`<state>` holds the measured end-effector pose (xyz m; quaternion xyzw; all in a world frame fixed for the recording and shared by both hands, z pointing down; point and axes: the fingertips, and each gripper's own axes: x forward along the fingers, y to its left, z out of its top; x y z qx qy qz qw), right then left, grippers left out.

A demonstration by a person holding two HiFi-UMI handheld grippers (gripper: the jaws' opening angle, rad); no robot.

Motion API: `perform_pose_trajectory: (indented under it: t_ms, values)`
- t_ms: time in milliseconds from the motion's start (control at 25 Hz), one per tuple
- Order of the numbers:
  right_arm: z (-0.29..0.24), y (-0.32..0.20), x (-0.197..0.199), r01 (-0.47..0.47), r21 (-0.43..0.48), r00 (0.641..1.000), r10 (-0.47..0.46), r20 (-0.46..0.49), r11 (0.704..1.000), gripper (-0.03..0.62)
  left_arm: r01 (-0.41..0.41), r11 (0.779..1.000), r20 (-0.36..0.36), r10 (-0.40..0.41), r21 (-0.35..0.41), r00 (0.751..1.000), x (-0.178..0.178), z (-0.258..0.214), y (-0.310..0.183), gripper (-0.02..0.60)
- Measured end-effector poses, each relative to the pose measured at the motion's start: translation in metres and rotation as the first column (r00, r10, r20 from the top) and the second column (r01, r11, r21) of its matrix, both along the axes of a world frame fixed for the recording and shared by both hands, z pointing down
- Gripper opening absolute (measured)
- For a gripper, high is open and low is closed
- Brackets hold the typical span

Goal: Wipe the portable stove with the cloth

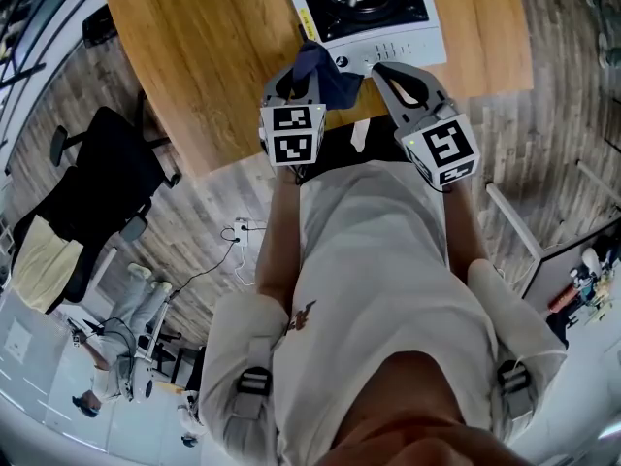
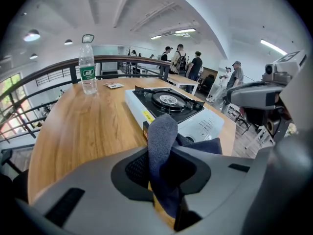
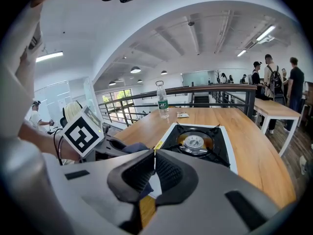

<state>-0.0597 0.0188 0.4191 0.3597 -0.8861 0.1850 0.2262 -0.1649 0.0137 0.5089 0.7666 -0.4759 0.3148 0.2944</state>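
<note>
A white portable stove (image 1: 372, 6) with a black burner top sits on the wooden table (image 1: 213, 56), just ahead of both grippers. My left gripper (image 1: 303, 68) is shut on a dark blue cloth (image 1: 330, 76), which bunches up between the jaws and hangs over the stove's near left corner. In the left gripper view the cloth (image 2: 163, 141) stands up in the left gripper (image 2: 164, 155), with the stove (image 2: 168, 105) beyond it. My right gripper (image 1: 381, 70) hovers at the stove's front edge. In the right gripper view that gripper (image 3: 154, 155) is shut with nothing in it, short of the stove (image 3: 195, 143).
A plastic water bottle (image 2: 88, 65) and a small packet (image 2: 114, 85) stand at the table's far end. A black office chair (image 1: 102, 187) sits left of the table. Several people stand by other tables in the background (image 2: 188, 62).
</note>
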Motion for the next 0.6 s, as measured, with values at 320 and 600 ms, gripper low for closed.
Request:
perform_pose_trajectory:
  t_ms: [320,600]
  values:
    - [-0.011,-0.005,-0.02,0.035,0.031,0.999,-0.034,-0.018,0.999,0.021,0.08,0.996,0.031,-0.081,0.029,0.996,-0.043,-0.006,-0.008,0.086]
    - [-0.017,-0.008,-0.029,0.036,0.051,0.999,-0.035,-0.025,0.998,0.021,0.095,0.991,0.003,-0.096,0.099,0.995,-0.056,-0.025,-0.022,0.086]
